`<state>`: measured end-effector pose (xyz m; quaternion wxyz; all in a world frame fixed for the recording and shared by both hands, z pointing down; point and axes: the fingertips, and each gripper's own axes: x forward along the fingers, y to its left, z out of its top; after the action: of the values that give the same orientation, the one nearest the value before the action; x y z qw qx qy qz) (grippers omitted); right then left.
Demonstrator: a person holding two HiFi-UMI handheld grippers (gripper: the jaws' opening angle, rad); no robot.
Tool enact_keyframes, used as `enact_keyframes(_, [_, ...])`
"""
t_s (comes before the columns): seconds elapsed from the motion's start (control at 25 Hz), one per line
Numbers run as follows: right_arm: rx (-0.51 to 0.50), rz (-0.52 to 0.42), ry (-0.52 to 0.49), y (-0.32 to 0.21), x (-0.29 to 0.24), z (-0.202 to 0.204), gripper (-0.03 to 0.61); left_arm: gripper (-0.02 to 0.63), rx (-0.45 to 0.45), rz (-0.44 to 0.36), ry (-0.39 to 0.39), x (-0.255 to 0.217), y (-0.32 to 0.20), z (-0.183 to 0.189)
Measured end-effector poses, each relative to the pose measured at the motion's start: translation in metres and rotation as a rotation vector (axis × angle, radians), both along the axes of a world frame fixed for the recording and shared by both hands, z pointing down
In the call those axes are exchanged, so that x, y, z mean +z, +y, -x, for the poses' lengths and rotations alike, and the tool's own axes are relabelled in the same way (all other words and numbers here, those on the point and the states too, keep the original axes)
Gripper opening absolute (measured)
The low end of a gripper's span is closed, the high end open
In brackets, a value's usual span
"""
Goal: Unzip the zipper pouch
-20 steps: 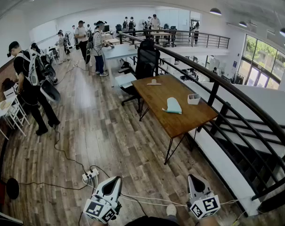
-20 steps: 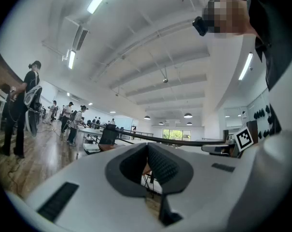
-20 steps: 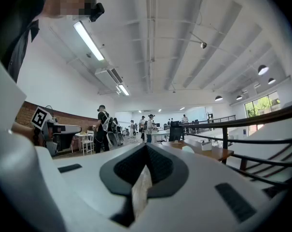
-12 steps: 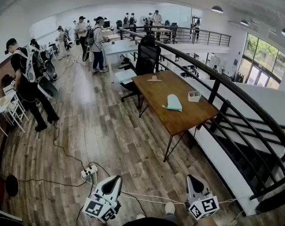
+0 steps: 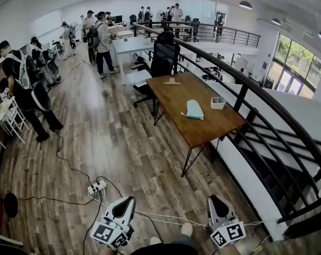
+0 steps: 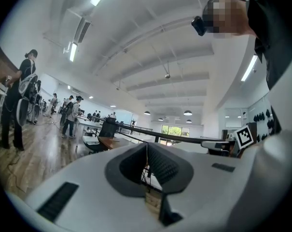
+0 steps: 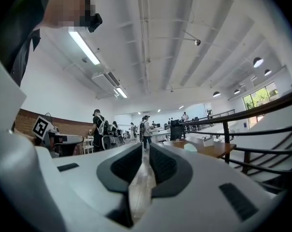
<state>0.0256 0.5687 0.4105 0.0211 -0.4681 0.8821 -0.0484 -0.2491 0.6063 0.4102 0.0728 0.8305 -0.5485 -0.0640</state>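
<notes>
The person stands on the wooden floor (image 5: 123, 142), well back from the bench (image 5: 213, 129), holding both tools low and level in front. The left tongs (image 5: 127, 202) are fully closed: in the left gripper view the two dark ribbed pads (image 6: 160, 166) meet along a single line with nothing caught between them. The right tongs (image 5: 215, 201) are almost closed. In the right gripper view a thin slit stays between the pads (image 7: 162, 166), the floor shows through it, and nothing sits in it.

The pouch (image 5: 194, 109), a pale blue-green one, lies flat near the middle of the bench, far from both tongs and touched by neither. From the right gripper view it shows as a small pale shape (image 7: 190, 148) on the brown top. A small white box (image 5: 218, 103) sits just beside it, nearer the black railing (image 5: 266, 108) that runs along the bench's far side. A black office chair (image 5: 164, 62) stands at the far end of the bench.

On the floor near the left tongs lies a white power strip (image 5: 95, 187), with thin cables trailing from it. Several people (image 5: 22, 89) stand off to the left and further back in the room.
</notes>
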Motion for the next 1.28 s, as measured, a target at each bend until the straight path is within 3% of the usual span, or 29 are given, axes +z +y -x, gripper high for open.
enact_keyframes(0.16, [-0.023, 0.016, 0.003, -0.008, 0.003, -0.006, 0.106, 0.015, 0.016, 0.022, 0.007, 0.006, -0.017, -0.01])
enact_keyframes(0.52, [-0.032, 0.043, 0.012, -0.069, 0.002, -0.025, 0.114, 0.017, -0.001, 0.059, -0.019, 0.004, -0.066, -0.025])
enact_keyframes(0.88, [-0.092, 0.017, 0.012, -0.152, -0.017, -0.034, 0.104, 0.017, -0.053, 0.022, -0.016, -0.018, -0.146, -0.036])
enact_keyframes(1.28, [-0.064, 0.012, 0.015, -0.196, -0.018, -0.104, 0.098, 0.017, -0.057, 0.002, -0.029, -0.025, -0.208, -0.094])
